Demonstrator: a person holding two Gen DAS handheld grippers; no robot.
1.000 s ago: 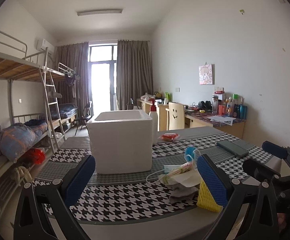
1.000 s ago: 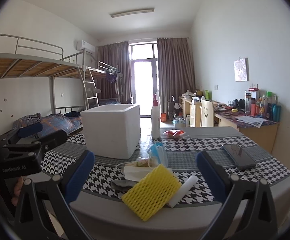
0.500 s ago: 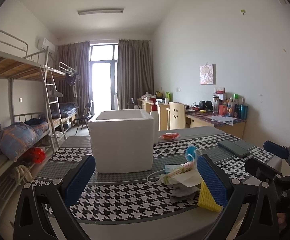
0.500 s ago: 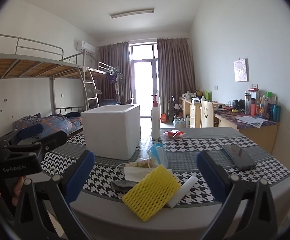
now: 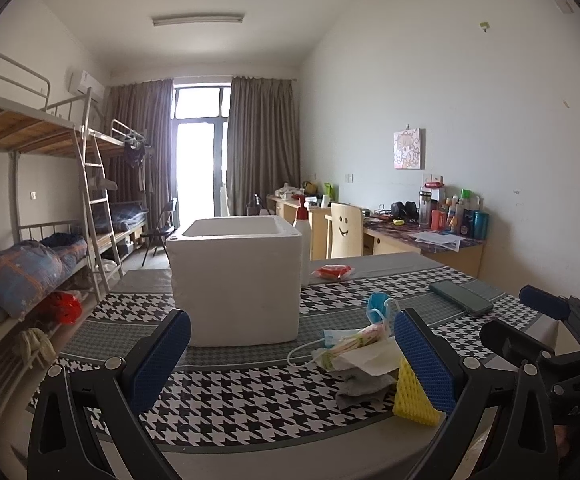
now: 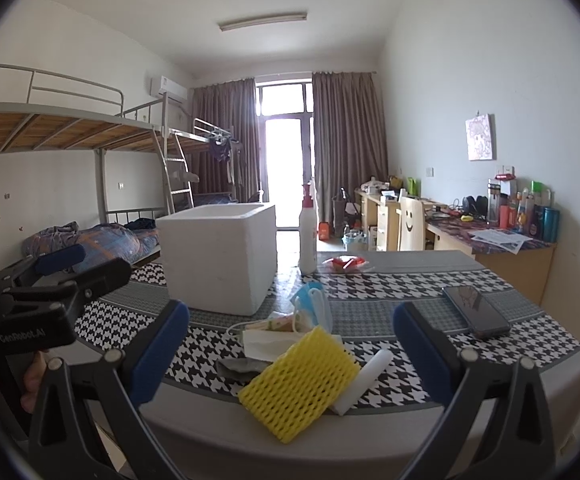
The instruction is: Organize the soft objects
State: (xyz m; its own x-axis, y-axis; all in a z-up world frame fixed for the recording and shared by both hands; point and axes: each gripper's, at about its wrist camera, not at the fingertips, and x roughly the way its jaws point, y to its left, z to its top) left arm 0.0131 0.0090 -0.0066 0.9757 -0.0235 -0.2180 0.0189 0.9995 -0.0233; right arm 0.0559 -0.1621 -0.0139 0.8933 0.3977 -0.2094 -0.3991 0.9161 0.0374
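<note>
Both grippers sit off the table's [image 6: 489, 432] near edge, jaws wide, nothing between the pads. Right gripper [image 6: 291, 354]: straight path ahead hits the yellow foam net [image 6: 301, 380] overhanging the near edge, white foam roll [image 6: 363, 380] touching its right side. Behind them the pile of masks and cloth [image 6: 290, 328] fills the middle. Foam box [image 5: 236, 280] blocks the far left half; open top reachable from above. Pump bottle [image 6: 307, 236] stands just beside the box's far right corner. Phone [image 6: 475, 312] lies toward the right edge, well apart from the pile; bare cloth between them. Left gripper [image 5: 291, 354]: bare cloth ahead up to the box, the pile to its right.
</note>
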